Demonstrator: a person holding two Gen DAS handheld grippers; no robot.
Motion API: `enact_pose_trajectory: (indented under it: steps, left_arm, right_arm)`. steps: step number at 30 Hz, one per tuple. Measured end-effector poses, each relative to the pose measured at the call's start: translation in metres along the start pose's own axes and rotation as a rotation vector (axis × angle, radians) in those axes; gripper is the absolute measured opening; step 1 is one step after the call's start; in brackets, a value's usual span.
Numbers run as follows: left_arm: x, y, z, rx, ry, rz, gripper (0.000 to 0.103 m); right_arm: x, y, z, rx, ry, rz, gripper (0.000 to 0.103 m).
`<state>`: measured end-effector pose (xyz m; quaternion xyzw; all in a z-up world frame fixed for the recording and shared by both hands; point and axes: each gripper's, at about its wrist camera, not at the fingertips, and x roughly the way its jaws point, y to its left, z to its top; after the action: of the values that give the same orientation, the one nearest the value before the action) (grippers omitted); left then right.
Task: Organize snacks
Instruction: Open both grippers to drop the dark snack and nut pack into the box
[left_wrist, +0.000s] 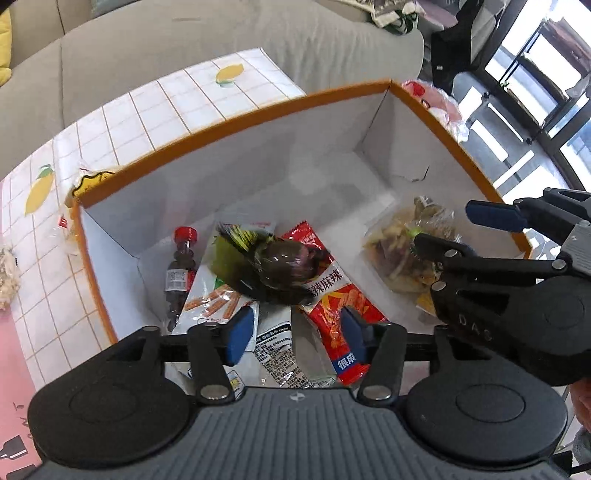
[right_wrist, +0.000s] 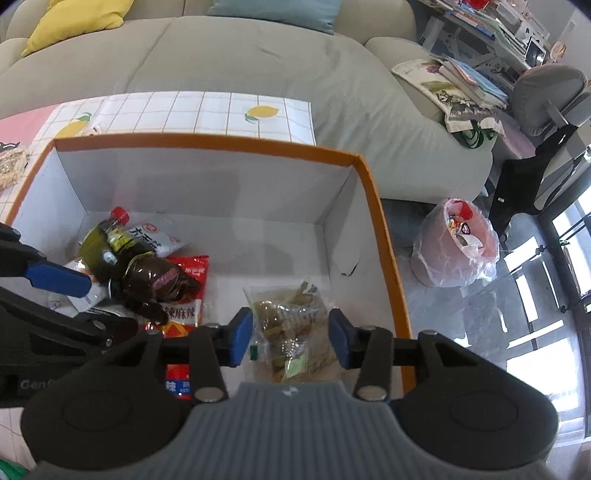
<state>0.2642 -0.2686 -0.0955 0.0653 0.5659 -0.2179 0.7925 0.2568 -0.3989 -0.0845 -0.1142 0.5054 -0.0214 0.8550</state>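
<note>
Both grippers point down into an orange-rimmed box (left_wrist: 236, 114). The left gripper (left_wrist: 295, 332) is parted above a dark snack bag (left_wrist: 273, 269). The right gripper (right_wrist: 290, 341) is parted astride a clear snack bag (right_wrist: 291, 325), its pads not pressing it.

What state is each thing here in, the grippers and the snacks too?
Left hand-held gripper: open, above the snack pile.
Right hand-held gripper: open, clear bag between its fingers.
Box: open-topped, partly filled.
Bottle: lying down, capped.
Red packet: sealed, flat.
Clear bag: lying in box.
Bin: lined, holding rubbish.
</note>
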Motion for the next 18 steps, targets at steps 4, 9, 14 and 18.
enact_pose_trajectory:
  steps: [4,9,14,18]
  left_arm:
    - [-0.014,0.003,0.001,-0.014,-0.016,-0.008,0.070]
    - [-0.035,0.003,-0.002,-0.001,-0.059,-0.016,0.073]
    - [-0.075,0.004,-0.019,0.070,-0.181,0.052,0.074]
    - [-0.107,0.011,-0.040,0.084,-0.281,0.097,0.077]
  right_arm:
    - [-0.011,-0.001,0.005,0.018,-0.014,-0.032,0.070]
    - [-0.027,-0.008,0.010,0.067,-0.020,-0.029,0.076]
    - [-0.050,-0.010,0.007,0.134,-0.050,-0.019,0.079]
    - [-0.070,-0.005,-0.002,0.218,-0.080,0.016,0.081]
